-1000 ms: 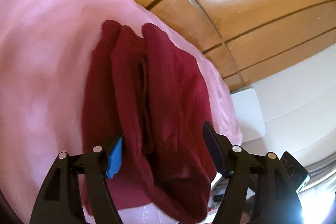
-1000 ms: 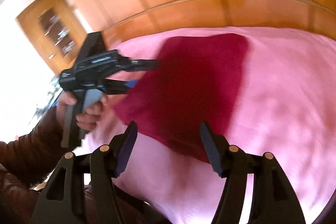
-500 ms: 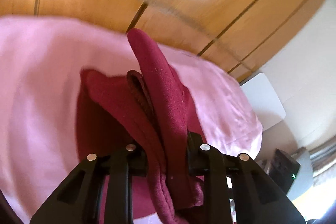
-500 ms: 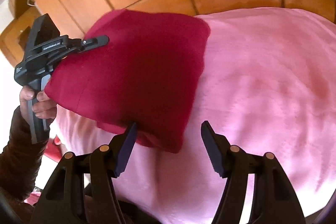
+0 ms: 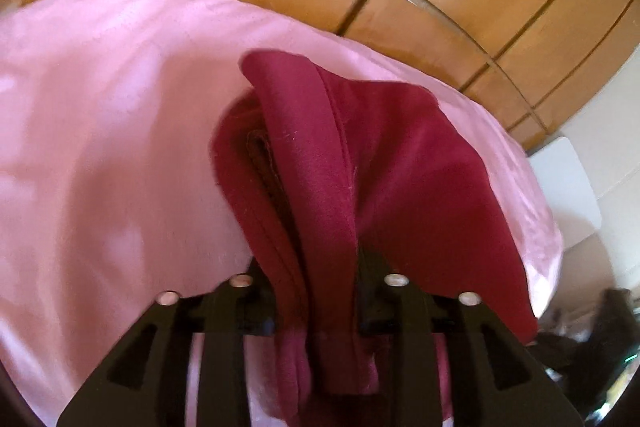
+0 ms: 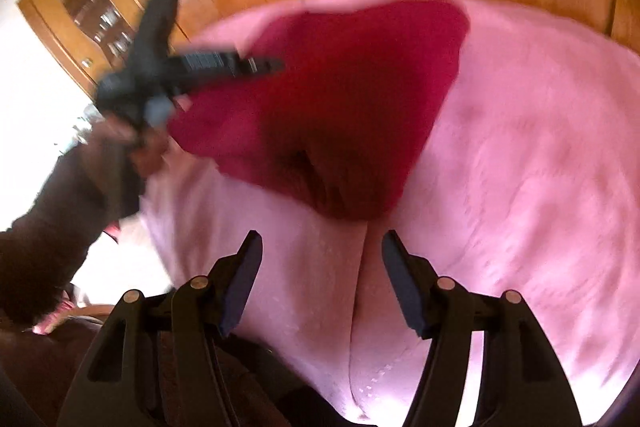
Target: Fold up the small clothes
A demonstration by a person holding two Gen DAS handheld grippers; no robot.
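A: What's on the left?

B: The left hand-held gripper [image 5: 316, 291], grasped by a hand [image 6: 144, 143] in a dark sleeve [image 6: 52, 227], has a bunched fold of the red cloth [image 5: 384, 171] between its jaws, which are opening yet still press it.

A: Where is the cloth?

B: On the pink bed [image 6: 540, 167], its left edge raised, wooden panels [image 5: 500, 3] beyond.

A: And to the right?

B: The right hand-held gripper [image 6: 322, 283] stands wide and empty, near the cloth's near edge, not touching it.
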